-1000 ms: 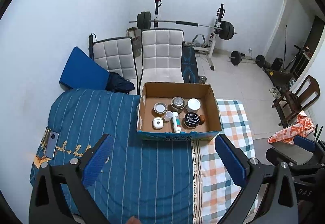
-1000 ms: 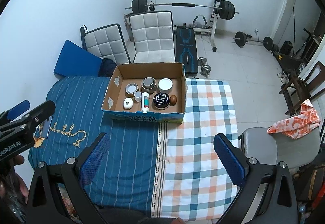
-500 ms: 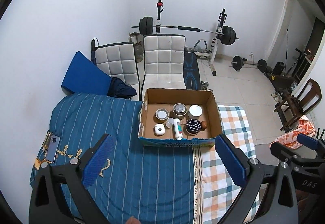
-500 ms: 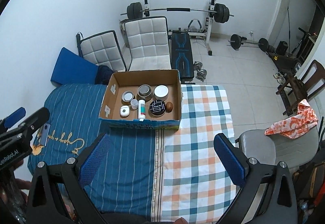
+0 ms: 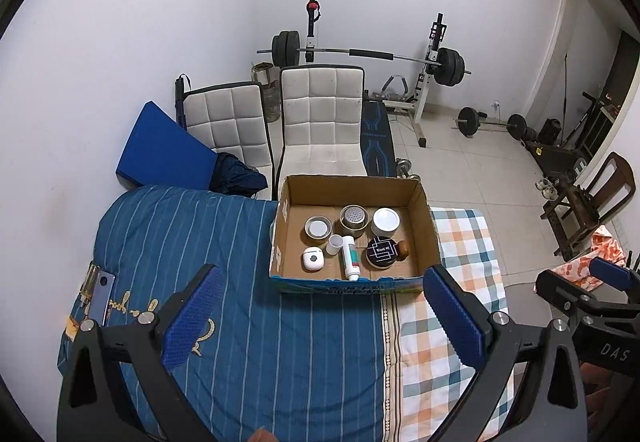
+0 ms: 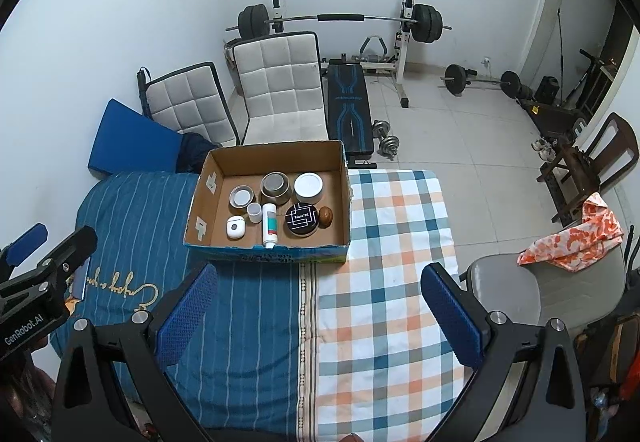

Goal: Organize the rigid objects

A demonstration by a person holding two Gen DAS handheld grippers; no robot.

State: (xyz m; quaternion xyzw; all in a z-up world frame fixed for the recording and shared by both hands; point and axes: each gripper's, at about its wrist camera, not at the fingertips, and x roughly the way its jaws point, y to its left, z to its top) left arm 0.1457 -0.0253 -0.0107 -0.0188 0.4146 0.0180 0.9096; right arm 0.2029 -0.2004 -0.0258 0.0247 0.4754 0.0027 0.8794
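An open cardboard box (image 5: 422, 201) (image 6: 208, 201) stands on the bed. Inside lie a white tube (image 5: 349, 257) (image 6: 269, 225), a black round tin (image 5: 381, 252) (image 6: 301, 219), a white earbud case (image 5: 312, 259) (image 6: 235, 228), two metal tins (image 5: 353, 220) (image 5: 318, 229), a white lidded jar (image 5: 385, 221) (image 6: 308, 187), a small white cup (image 5: 334, 244) and a brown egg-shaped piece (image 5: 403, 249) (image 6: 325, 216). My left gripper (image 5: 320, 316) is open and empty, high above the bed in front of the box. My right gripper (image 6: 318, 314) is open and empty too.
The bed has a blue striped cover (image 5: 180, 242) and a checked blanket (image 6: 392, 242). A phone (image 5: 99, 296) lies at the bed's left edge. Two white chairs (image 5: 324, 121), a blue cushion (image 5: 160, 149), a weight bench with barbell (image 6: 344, 97) and a grey chair (image 6: 508, 290) surround it.
Both grippers have risen and drawn back from the bed, so the box looks smaller and more of the room shows. Both stay open and empty.
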